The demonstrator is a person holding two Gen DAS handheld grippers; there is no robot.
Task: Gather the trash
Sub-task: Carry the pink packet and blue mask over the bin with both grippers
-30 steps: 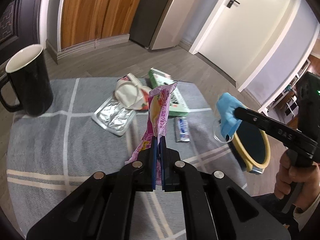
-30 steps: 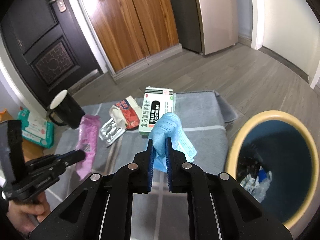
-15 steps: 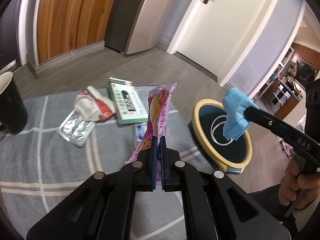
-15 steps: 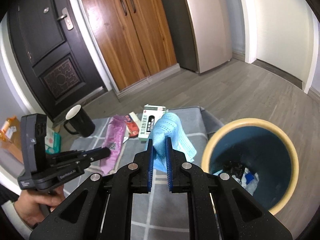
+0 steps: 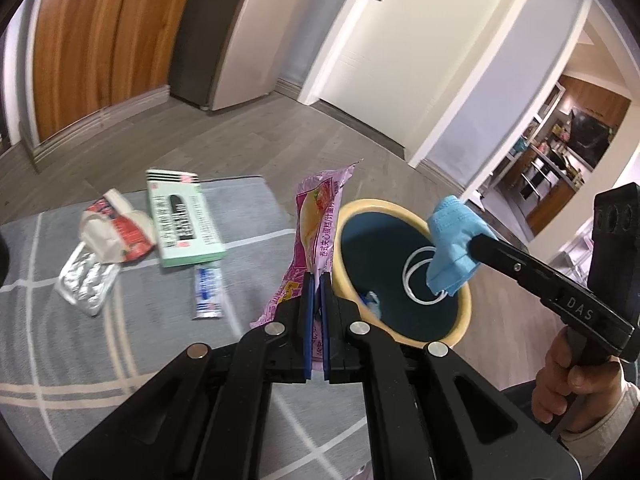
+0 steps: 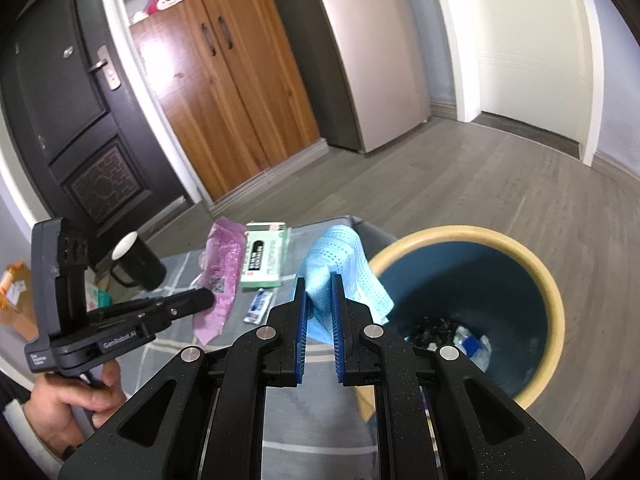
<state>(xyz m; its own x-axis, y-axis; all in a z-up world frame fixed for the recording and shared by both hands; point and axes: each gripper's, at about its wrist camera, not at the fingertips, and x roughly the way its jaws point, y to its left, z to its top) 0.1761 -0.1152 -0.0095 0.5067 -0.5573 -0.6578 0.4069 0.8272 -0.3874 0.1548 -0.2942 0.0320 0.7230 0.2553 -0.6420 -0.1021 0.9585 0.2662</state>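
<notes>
Fingers of left gripper [image 5: 316, 280] pinch pink wrapper [image 5: 316, 224] just short of bin [image 5: 460, 322]; right gripper [image 6: 319, 284] clamps blue mask [image 6: 340, 256] at bin's rim. Some rubbish already lies inside. Remaining on grey cloth [image 5: 60, 340]: sachet [image 5: 208, 292], foil pack [image 5: 86, 280], green box [image 5: 182, 224], torn packet [image 5: 116, 230]. Roughly midway.

Pink snack wrapper [image 5: 318, 220] upright — pinched at its lower end beside the bin's rim, crumpled blue face mask [image 5: 452, 252] held over the yellow-rimmed, dark-blue bin [image 6: 554, 300] — scraps inside.
</notes>
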